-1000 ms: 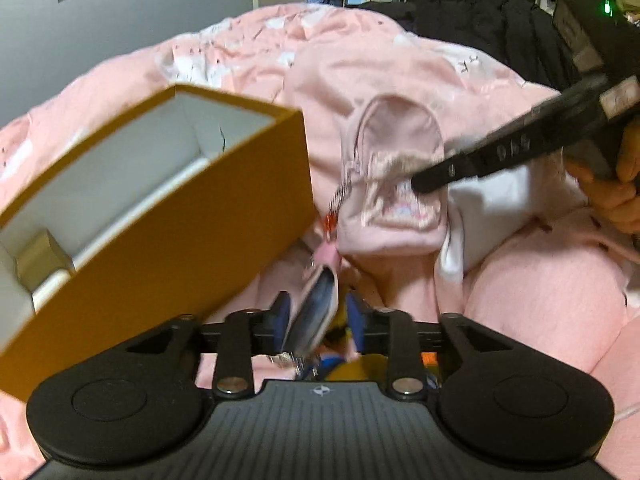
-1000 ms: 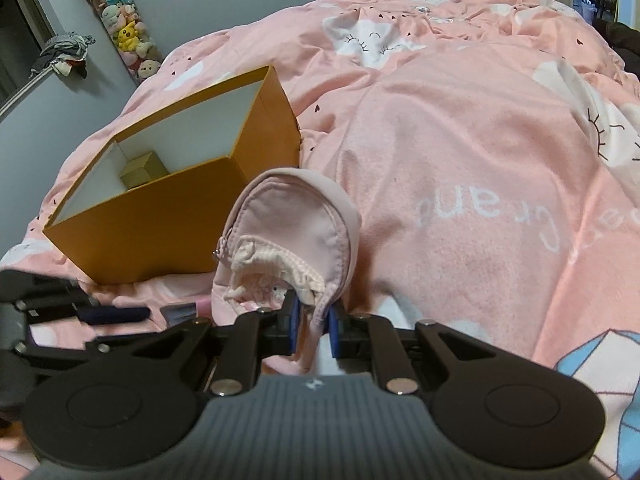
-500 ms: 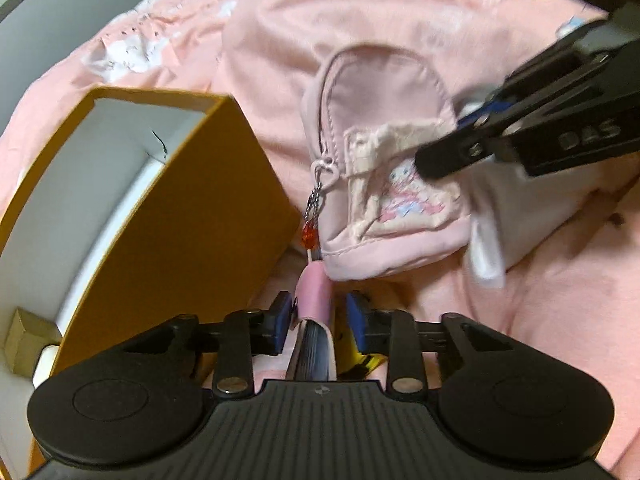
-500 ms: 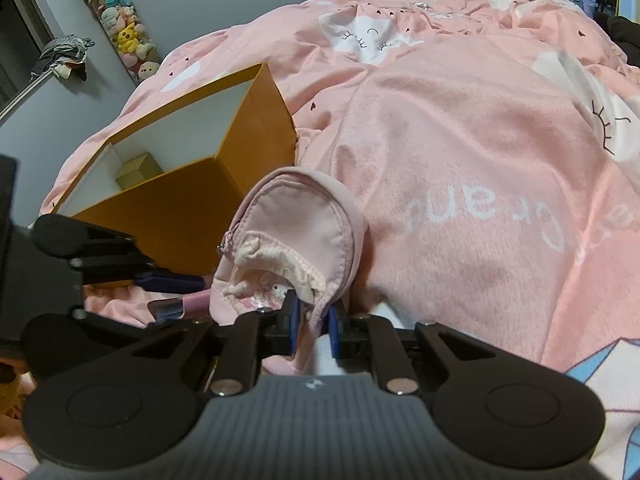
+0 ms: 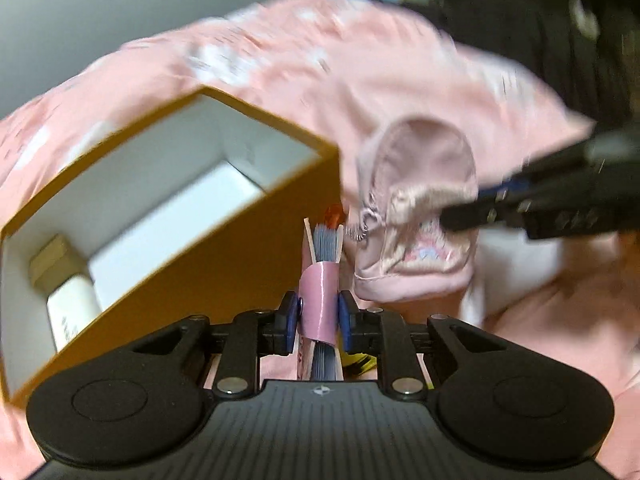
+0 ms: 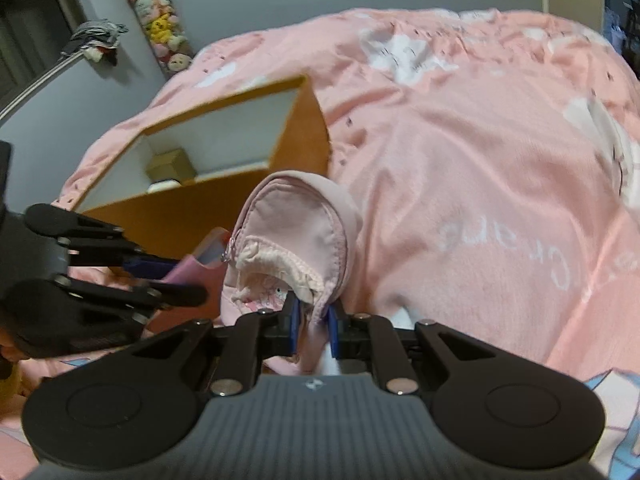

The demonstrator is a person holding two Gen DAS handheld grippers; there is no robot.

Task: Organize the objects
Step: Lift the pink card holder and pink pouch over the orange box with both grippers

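Observation:
My left gripper [image 5: 319, 316] is shut on a small pink notebook [image 5: 322, 280] with blue-grey page edges, held upright just left of a pink zip pouch [image 5: 420, 208]. The notebook also shows in the right wrist view [image 6: 200, 268], between the left gripper's fingers [image 6: 160, 268]. My right gripper [image 6: 313, 330] is shut on the lower edge of the pink pouch [image 6: 292, 236] and holds it up off the bed. An open orange box [image 5: 172, 216] with a white inside lies to the left, tilted, holding a small tan box [image 5: 52, 260] and a white item [image 5: 72, 312].
A pink bedspread [image 6: 460, 160] with white prints covers the bed. Plush toys [image 6: 160, 28] hang on the grey wall at the back left. Dark clothing [image 5: 520, 40] lies at the far right. A yellow object [image 5: 360, 360] lies under the left gripper.
My left gripper has risen with the pink notebook and moved up beside the pouch's zip pull. The right gripper has lifted the pouch slightly. The view is blurred from motion.

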